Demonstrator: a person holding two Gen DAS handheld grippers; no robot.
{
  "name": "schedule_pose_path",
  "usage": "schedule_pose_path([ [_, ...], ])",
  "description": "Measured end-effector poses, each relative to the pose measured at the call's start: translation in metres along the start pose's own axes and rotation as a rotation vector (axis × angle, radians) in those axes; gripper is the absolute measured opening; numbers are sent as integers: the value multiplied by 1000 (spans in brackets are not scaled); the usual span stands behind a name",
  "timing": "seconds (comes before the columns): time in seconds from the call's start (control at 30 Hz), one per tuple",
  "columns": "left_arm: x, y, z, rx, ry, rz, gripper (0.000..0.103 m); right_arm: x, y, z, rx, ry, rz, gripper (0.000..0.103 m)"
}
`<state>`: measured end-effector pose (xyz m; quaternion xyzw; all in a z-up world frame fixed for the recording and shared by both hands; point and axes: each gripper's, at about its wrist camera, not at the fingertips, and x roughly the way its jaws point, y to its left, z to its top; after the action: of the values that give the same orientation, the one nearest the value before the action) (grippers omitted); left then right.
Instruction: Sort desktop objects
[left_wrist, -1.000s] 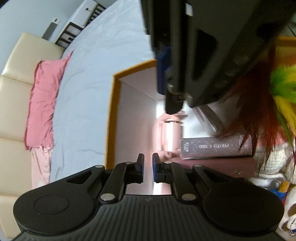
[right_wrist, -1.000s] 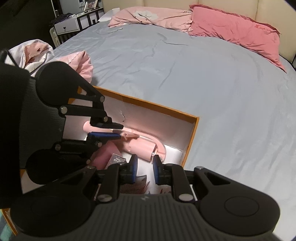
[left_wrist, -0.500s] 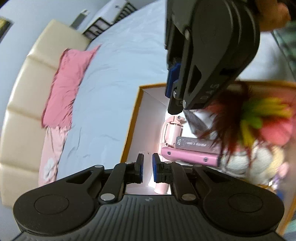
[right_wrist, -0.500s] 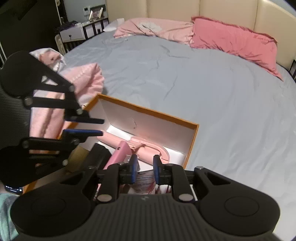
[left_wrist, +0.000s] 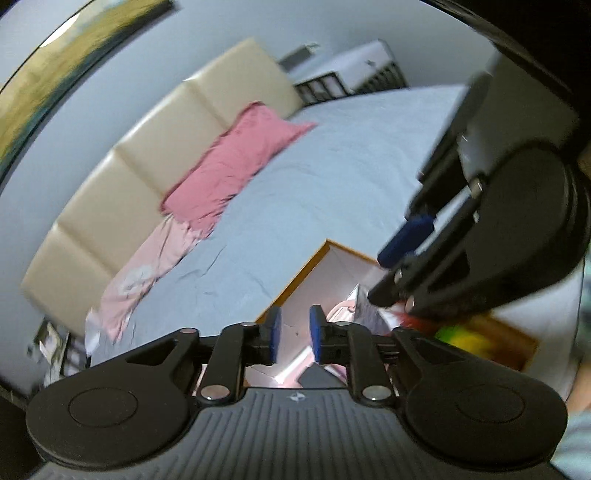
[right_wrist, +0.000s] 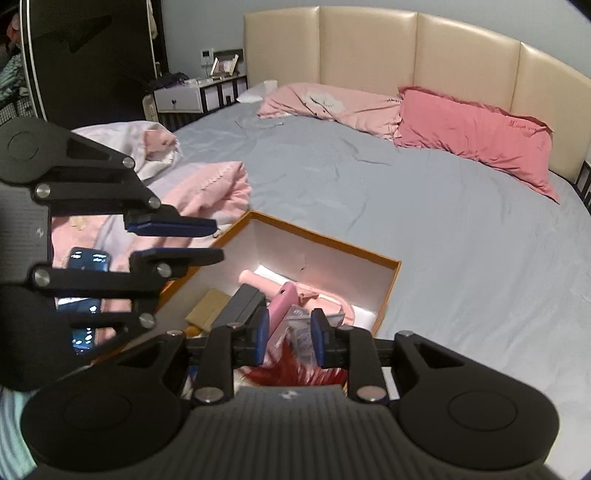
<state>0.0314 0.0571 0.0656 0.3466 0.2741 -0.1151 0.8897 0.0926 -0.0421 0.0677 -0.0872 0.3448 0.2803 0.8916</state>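
An orange-rimmed white box lies on the grey-blue bed. It holds a pink handled tool, a pink case, a black box, a brown card and red feathers. My right gripper hovers above the box's near end, slightly open and empty. My left gripper shows at the left, above the box's left rim, slightly open and empty. In the left wrist view my left gripper faces the box and my right gripper hangs above it.
Pink pillows lie by the cream headboard. Pink clothes and a lit phone lie left of the box. A nightstand stands at the far left. Grey-blue sheet spreads to the right.
Both grippers have risen and pulled back from the box, tilting up so more of the bed and headboard shows. Both jaws have opened a little.
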Motion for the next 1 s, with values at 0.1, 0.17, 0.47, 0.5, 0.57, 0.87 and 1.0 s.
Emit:
schedule_pose_path([
  [0.1, -10, -10, 1, -137, 19, 23, 21, -11, 3, -16, -2, -27, -29, 26],
  [0.17, -15, -17, -1, -218, 40, 45, 21, -16, 4, -26, -9, -49, -55, 31],
  [0.47, -29, -27, -22, -561, 112, 70, 37, -22, 5, -65, 63, -94, -117, 35],
  [0.5, -30, -27, -28, -590, 120, 73, 42, -22, 4, -69, 77, -94, -117, 35],
  [0.57, -29, -25, -37, -653, 140, 79, 50, -19, 5, -75, 96, -88, -118, 35],
  [0.87, -22, -18, -63, -765, 210, 55, 58, -10, 15, -99, 60, -27, -136, 38],
  [1.0, -20, -21, -71, -783, 219, 50, 59, -6, 16, -105, 70, -10, -135, 39],
])
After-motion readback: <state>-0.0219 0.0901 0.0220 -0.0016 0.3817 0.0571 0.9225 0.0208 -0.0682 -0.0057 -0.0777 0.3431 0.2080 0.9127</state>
